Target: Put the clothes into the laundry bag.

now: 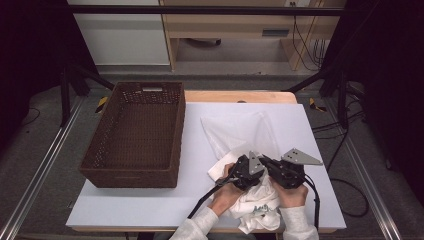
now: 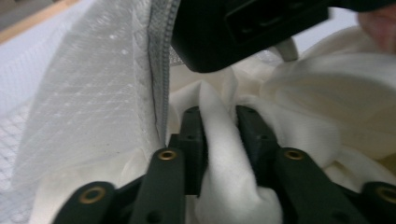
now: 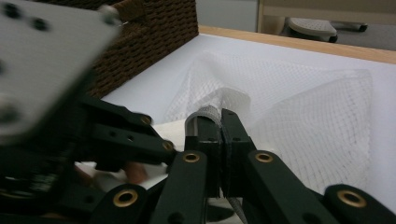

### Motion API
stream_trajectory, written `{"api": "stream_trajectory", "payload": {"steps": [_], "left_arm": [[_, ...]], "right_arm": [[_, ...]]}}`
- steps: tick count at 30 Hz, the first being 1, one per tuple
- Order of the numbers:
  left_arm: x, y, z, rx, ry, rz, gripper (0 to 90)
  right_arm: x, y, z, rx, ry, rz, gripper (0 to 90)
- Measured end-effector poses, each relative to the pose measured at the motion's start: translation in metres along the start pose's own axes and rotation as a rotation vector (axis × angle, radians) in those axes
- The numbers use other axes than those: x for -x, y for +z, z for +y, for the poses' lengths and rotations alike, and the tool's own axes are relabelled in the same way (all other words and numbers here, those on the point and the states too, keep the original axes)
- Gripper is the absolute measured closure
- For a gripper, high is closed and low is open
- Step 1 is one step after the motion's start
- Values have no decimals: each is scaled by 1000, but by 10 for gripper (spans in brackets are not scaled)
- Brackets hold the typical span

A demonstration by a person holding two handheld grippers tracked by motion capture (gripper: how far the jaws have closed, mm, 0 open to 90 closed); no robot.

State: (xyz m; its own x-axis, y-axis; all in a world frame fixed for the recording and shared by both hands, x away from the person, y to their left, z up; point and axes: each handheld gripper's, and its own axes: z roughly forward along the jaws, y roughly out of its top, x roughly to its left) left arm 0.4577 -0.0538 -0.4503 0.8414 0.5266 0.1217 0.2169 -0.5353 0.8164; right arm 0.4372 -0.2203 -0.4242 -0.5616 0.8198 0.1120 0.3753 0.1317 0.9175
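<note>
A white mesh bag (image 1: 239, 129) lies on the table, its mouth toward me. Bunched at that mouth is a white cloth (image 1: 256, 201). My left gripper (image 1: 248, 169) is shut on a fold of the white cloth (image 2: 224, 154), which stands up between its jaws (image 2: 219, 122). Just to its left hangs the bag's grey zipper edge (image 2: 161, 56) and mesh (image 2: 79, 93). My right gripper (image 1: 270, 167) sits beside the left one, almost touching. Its jaws (image 3: 220, 122) are pressed together on the grey zipper edge (image 3: 205, 113) of the mesh bag (image 3: 303, 107).
An empty brown wicker basket (image 1: 131, 176) stands on the left half of the white table (image 1: 150, 205); its wall (image 3: 140, 42) is close to the left of the bag. Both of the person's hands rest on the cloth near the front edge.
</note>
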Motion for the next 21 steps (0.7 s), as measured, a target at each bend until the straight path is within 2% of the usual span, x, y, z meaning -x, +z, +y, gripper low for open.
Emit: {"api": "stream_trajectory", "payload": {"steps": [2,3,5,6,8,10,12,13,15,17,18,20,21], "left_arm": [[-4,-13,-1,25,-50,-36,501],[-6,-22,-2,38,-58,-51,421],[-9,-43,-9,59,-51,-26,300],[-12,-55,-15,66,-48,-17,262],[-18,-67,-26,61,-63,-14,256],[-27,-70,-40,42,-113,-33,248],[-34,-63,-54,22,-184,-86,334],[-36,-59,-59,15,-206,-96,394],[-34,-56,-65,56,-229,-116,608],[-30,-59,-63,87,-225,-102,773],[-27,-63,-60,107,-216,-98,810],[-18,-70,-51,147,-187,-112,818],[-12,-72,-45,155,-154,-115,818]], "right_arm": [[3,-1,-1,-5,3,-6,888],[4,-2,-2,-4,7,-8,888],[5,-3,-2,-2,6,-8,888],[5,-3,-2,-3,10,-7,888],[6,-3,-2,-5,9,-9,888],[5,-2,-2,-8,8,-8,888],[4,0,-2,-14,2,-11,888],[3,1,-2,-18,3,-13,888],[1,4,-3,-28,-7,-19,888],[2,4,-3,-27,-12,-19,888],[2,4,-4,-27,-8,-20,888],[3,4,-4,-23,-5,-16,889],[3,4,-3,-22,-4,-15,889]]}}
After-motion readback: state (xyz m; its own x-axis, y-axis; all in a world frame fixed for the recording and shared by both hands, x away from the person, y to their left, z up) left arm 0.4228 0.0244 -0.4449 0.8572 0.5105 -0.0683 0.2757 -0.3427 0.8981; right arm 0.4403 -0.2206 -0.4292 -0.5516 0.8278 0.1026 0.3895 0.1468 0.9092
